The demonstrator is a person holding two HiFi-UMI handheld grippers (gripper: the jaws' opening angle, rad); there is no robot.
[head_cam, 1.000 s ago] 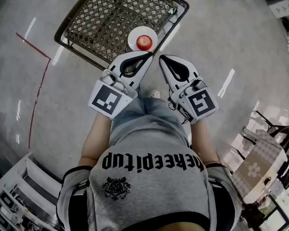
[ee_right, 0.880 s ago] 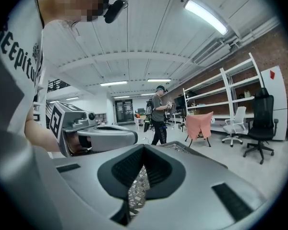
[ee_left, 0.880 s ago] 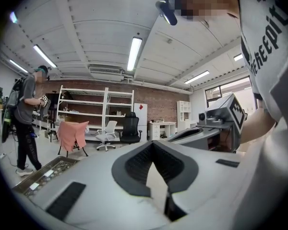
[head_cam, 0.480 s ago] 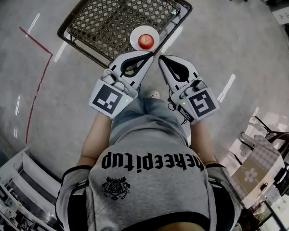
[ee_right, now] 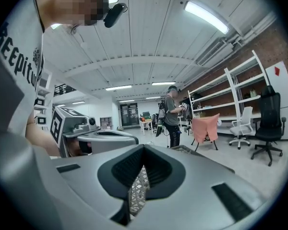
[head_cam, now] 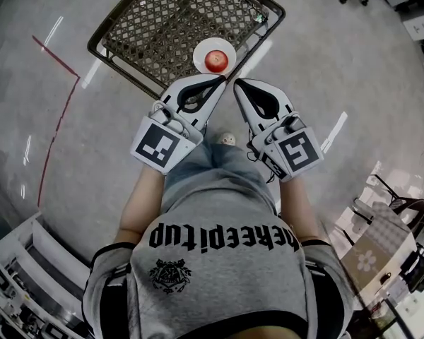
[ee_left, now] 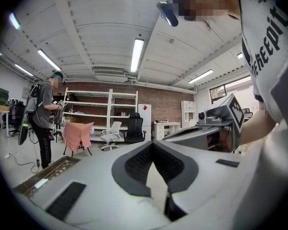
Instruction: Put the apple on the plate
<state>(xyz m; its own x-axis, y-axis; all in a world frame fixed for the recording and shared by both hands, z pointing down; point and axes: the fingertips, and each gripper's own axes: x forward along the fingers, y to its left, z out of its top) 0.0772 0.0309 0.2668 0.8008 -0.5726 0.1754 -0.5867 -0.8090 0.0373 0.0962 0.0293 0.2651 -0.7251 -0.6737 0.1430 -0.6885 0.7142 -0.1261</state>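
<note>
**The apple is already on its plate**

At 9 o'clock a red line (head_cam: 78, 77) runs across the shiny floor. Next comes the left gripper (head_cam: 213, 89), held out in front of the person's grey shirt (head_cam: 219, 260) and pointing to 1 o'clock. Its jaws are pressed together, with nothing between them.

Just past its tip, at 12 o'clock, the red apple (head_cam: 215, 61) sits in the middle of a small white plate (head_cam: 199, 54). The plate is near the edge of a low table (head_cam: 162, 27) with a criss-cross top. So the job looks done.

The apple looks round, hard and smooth, so I think it could roll or slip. It is likely light. The best place to hold it would be its two fat sides, squeezed softly so it does not bruise.

Last comes the right gripper (head_cam: 242, 89), pointing to 11 o'clock. Its jaws are pressed together too, and it holds nothing.
</note>
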